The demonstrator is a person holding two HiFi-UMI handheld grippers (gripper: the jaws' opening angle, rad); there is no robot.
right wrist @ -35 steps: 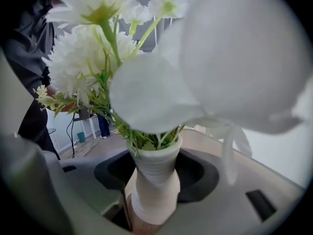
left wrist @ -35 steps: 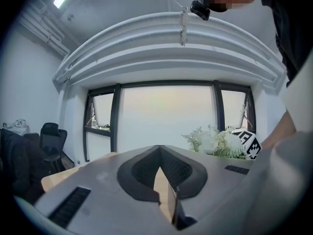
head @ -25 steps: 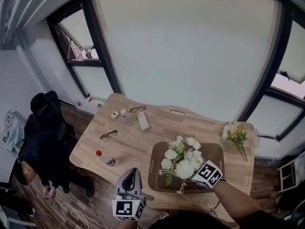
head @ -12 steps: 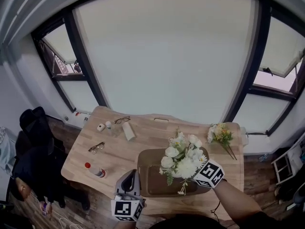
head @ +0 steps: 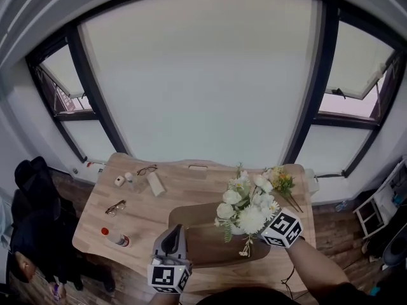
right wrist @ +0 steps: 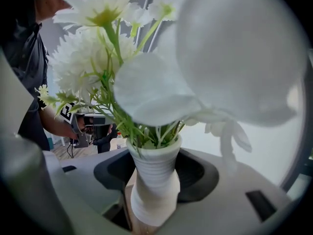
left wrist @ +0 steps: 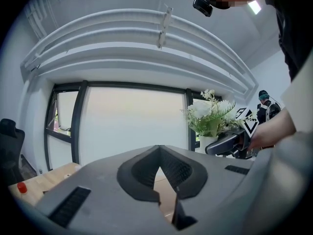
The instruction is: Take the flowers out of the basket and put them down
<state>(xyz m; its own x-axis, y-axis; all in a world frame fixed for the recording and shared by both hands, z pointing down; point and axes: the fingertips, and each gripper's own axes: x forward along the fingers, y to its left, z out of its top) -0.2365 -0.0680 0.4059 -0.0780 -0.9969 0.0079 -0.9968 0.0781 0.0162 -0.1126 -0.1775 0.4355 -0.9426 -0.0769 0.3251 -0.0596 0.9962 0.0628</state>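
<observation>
A bunch of white flowers (head: 245, 208) in a small white ribbed vase (right wrist: 154, 185) hangs above the right end of the dark brown basket (head: 194, 246) on the wooden table. My right gripper (head: 262, 229) is shut on the vase's neck, and its jaws press both sides in the right gripper view (right wrist: 151, 195). The blooms fill most of that view. My left gripper (head: 174, 229) hovers by the table's front edge, left of the basket, shut and empty (left wrist: 166, 199). The left gripper view shows the white flowers (left wrist: 210, 114) off to the right.
A yellow bouquet (head: 280, 182) lies at the table's far right corner. On the left part are a red-capped bottle (head: 114, 237), two pairs of glasses (head: 115, 207), a white box (head: 156, 183) and a small bottle (head: 129, 178). A black chair (head: 32, 189) stands left of the table.
The white flowers have risen out of the basket and shifted a little right with my right gripper. The head view has tilted upward. My left gripper has stayed put.
</observation>
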